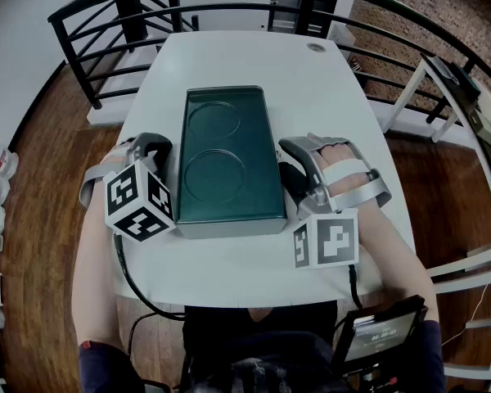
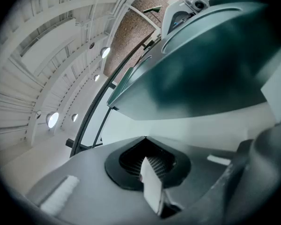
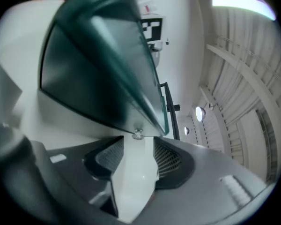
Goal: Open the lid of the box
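Observation:
A flat box with a dark green lid [image 1: 225,154] and a pale grey base lies shut in the middle of the white table [image 1: 319,97]. My left gripper [image 1: 157,150] lies along the box's left side, tips by the lid's edge. My right gripper [image 1: 288,160] lies along its right side. In the left gripper view the box [image 2: 201,64] fills the upper right, close over the left gripper [image 2: 215,144], whose jaws stand wide apart. In the right gripper view the box's corner [image 3: 138,134] meets one jaw of the right gripper [image 3: 79,139]. That gripper's jaws are wide too and grip nothing.
A black metal railing [image 1: 106,23] curves round the far and side edges of the table, with wooden floor beyond. A small round fitting [image 1: 315,47] sits at the table's far end. A white rack [image 1: 466,97] stands at the right. A screen device [image 1: 380,332] hangs at the person's waist.

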`<state>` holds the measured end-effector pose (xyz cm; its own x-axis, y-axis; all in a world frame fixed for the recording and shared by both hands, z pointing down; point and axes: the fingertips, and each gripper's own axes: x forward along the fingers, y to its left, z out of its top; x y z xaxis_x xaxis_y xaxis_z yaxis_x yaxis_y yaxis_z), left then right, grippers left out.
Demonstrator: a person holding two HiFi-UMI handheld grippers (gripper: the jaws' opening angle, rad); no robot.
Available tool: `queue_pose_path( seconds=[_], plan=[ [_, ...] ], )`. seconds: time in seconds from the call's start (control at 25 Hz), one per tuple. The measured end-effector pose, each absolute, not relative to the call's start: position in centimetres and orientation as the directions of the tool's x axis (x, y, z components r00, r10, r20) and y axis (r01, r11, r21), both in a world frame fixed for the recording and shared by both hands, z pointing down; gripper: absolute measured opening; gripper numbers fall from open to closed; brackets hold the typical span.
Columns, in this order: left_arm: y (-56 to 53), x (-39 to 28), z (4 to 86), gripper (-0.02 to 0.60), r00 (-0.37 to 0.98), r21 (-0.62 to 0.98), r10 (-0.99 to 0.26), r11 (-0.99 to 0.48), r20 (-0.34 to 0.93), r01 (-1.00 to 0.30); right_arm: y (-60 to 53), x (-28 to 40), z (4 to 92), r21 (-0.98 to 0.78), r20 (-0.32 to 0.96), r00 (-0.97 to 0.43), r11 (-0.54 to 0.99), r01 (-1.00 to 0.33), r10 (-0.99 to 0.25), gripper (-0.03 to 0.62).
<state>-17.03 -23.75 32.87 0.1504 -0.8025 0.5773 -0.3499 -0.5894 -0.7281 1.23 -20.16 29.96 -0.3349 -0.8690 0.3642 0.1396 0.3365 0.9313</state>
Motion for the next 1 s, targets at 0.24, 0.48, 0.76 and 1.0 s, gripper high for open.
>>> queue_pose_path(
  seconds=[0.24,0.48,0.76,1.0],
  plan=[
    [-23.7,-17.1,32.8,0.017,0.147,-0.728,-0.803,-0.588,0.578,-0.351,-19.9,0.0,29.8,0.938,0.347,-0.351,0.322,0.128,-0.87,0.199],
    [-23.6,-17.1,33.0,0.017,0.147,-0.726,-0.801,-0.59,0.58,-0.353,-20.1,0.1,30.0,0.94,0.34,-0.323,0.308,0.147,-0.883,0.077],
    [-23.6,-16.9,32.9,0.017,0.148,-0.726,-0.801,-0.591,0.58,-0.351,-20.0,0.5,29.9,0.938,0.347,-0.314,0.327,0.118,-0.884,0.074],
    [-23.8,-16.8,32.9,0.017,0.147,-0.726,-0.802,-0.59,0.58,-0.353,-20.3,2.1,30.1,0.92,0.392,-0.263,0.371,0.128,-0.882,0.072]
  ],
)
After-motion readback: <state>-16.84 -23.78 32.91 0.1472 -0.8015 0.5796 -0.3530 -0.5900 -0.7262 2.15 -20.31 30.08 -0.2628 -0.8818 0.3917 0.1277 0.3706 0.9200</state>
